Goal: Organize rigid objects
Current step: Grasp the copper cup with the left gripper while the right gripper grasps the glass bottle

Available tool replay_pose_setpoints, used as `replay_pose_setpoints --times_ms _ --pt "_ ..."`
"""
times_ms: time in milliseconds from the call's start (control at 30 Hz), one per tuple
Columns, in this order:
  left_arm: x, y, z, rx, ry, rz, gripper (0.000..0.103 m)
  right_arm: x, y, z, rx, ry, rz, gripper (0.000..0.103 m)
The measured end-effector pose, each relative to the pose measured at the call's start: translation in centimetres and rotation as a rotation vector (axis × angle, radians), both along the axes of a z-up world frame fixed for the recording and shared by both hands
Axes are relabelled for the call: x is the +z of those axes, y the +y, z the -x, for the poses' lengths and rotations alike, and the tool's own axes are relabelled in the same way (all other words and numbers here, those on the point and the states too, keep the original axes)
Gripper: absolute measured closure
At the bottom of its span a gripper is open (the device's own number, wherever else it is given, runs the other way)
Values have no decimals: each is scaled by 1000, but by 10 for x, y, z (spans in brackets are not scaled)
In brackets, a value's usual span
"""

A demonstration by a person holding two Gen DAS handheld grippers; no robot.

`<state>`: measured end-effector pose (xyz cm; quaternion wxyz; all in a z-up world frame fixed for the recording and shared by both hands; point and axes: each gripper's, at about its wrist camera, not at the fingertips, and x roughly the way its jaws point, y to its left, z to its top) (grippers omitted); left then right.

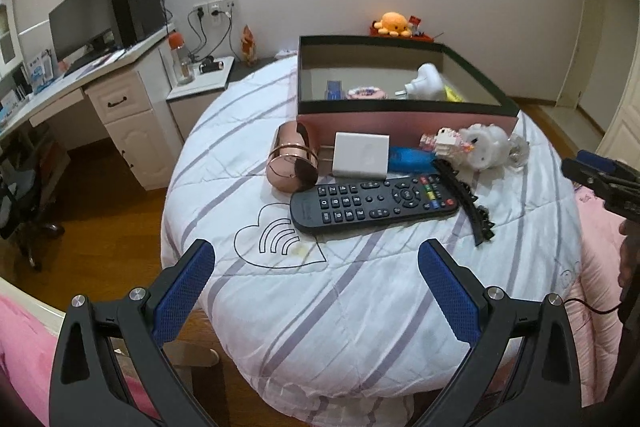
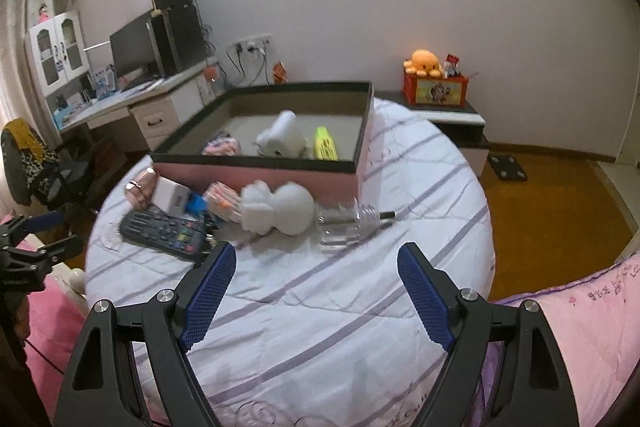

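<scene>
Black remote (image 1: 374, 203) shows numbered keys; brand unreadable.

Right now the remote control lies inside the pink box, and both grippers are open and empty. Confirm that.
Not quite. The remote control lies on the quilt in front of the pink box, not inside it, as the left wrist view shows. The rest holds: the left gripper and the right gripper are both open and empty.

- My pads (image 1: 184, 287) are blue, rough-textured plastic.
- The cup (image 1: 292, 163) is glossy copper-toned metal.
- The remote (image 1: 374, 205) is matt black plastic.
- The quilt (image 1: 340, 291) is soft stitched cloth.
</scene>
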<state>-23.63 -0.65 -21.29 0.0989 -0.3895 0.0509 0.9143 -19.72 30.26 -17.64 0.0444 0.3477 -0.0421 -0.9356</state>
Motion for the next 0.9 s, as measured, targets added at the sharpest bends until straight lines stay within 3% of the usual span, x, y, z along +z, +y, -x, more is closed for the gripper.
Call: replay_pose_setpoints --times_ms 400,567,633,900 --pt "-22 -8 36 39 -58 7 0 -58 18 80 -33 -170 -35 19" --pt "-25 -8 56 49 -66 9 0 -62 24 91 -18 -149 -38 19" --pt "-26 -6 64 43 -66 11 0 -64 23 90 2 -139 -56 28" --pt "-31 -5 102 69 -64 21 0 -63 24 87 15 -120 -65 28"
